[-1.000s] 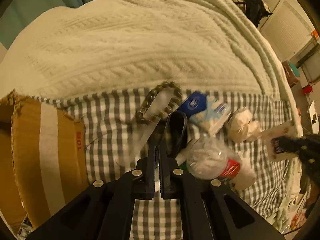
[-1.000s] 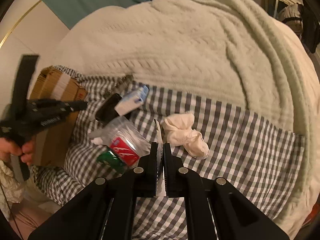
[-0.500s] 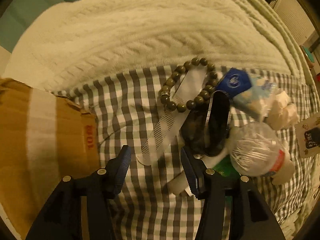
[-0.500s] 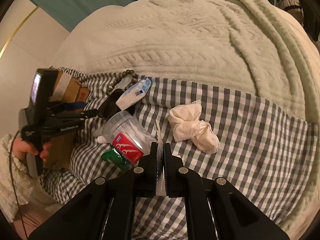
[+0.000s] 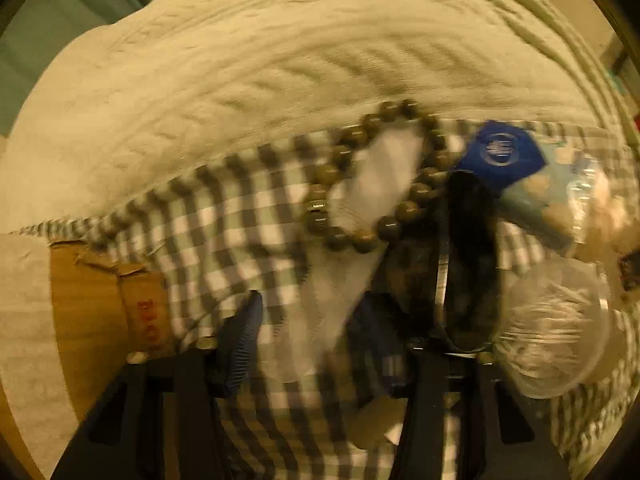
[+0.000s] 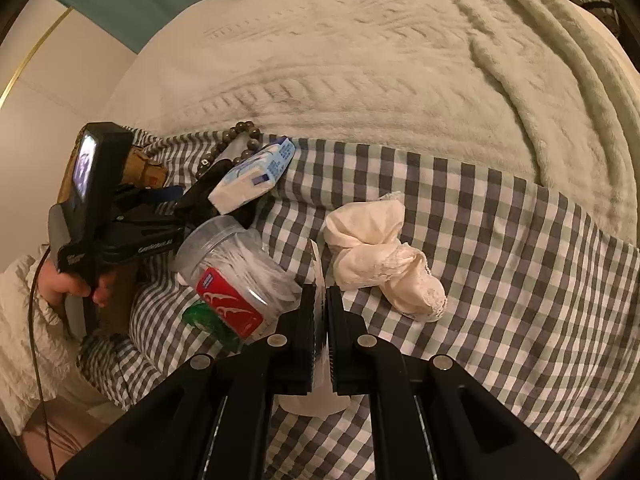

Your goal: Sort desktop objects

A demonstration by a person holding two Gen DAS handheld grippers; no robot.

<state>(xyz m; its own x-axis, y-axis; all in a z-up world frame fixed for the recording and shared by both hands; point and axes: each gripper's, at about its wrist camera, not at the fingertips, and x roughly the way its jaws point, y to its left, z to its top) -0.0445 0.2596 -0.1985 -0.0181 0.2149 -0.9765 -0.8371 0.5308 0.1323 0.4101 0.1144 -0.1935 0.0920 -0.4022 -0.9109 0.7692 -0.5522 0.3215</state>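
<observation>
- Checked cloth [image 6: 500,248]: spread over a cream blanket [image 6: 380,60].
- Left gripper [image 5: 308,332]: jaws closing astride a clear comb [image 5: 320,300], pads not yet pressed on it.
- Right gripper [image 6: 321,320]: clamped on a thin white card [image 6: 320,280].
- Bead bracelet [image 5: 340,168]: looped over the comb's far end.

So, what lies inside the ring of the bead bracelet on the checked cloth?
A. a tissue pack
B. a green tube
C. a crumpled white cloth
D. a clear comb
D: in the left wrist view the clear comb passes through the bead bracelet, and the other things lie outside the ring.
</observation>
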